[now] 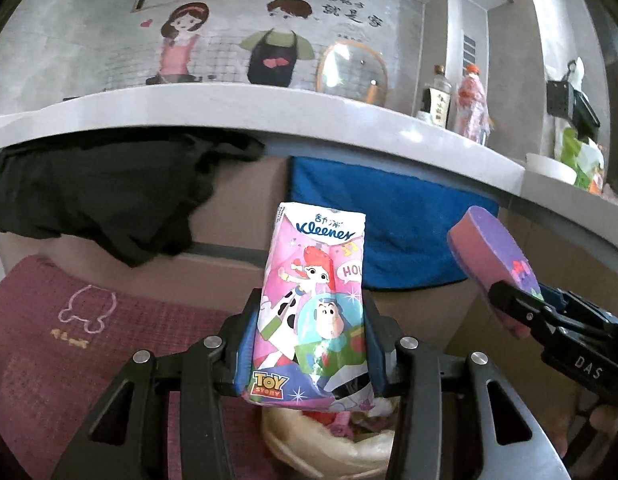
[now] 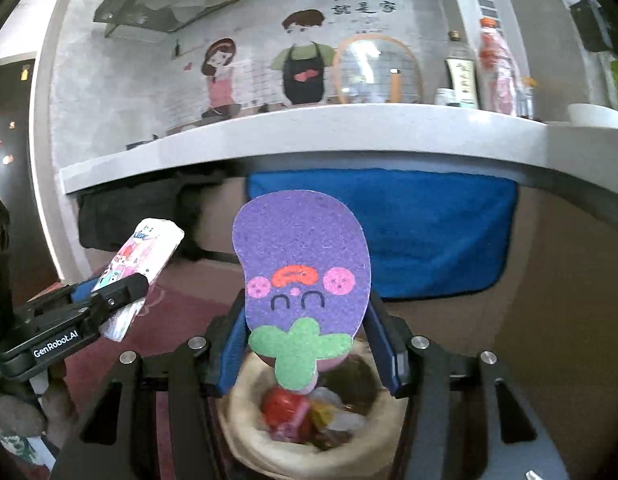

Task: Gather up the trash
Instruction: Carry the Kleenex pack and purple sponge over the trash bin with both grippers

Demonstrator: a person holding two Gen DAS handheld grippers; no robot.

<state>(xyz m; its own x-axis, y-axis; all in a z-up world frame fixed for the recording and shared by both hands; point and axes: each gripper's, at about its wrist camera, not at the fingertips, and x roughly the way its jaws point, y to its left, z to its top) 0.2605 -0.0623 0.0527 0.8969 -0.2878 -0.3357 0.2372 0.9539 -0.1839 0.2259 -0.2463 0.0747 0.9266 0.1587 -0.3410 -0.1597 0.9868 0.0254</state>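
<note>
Pink cartoon-printed tissue pack; purple sponge with green leaf, pink cheeks; blue towel; seemingly beige bin liner.

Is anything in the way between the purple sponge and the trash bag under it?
Nothing visible blocks it. The right claw grips the purple sponge straight above the open trash bag, which already holds some rubbish. The left claw with its tissue pack is off to the side.
</note>
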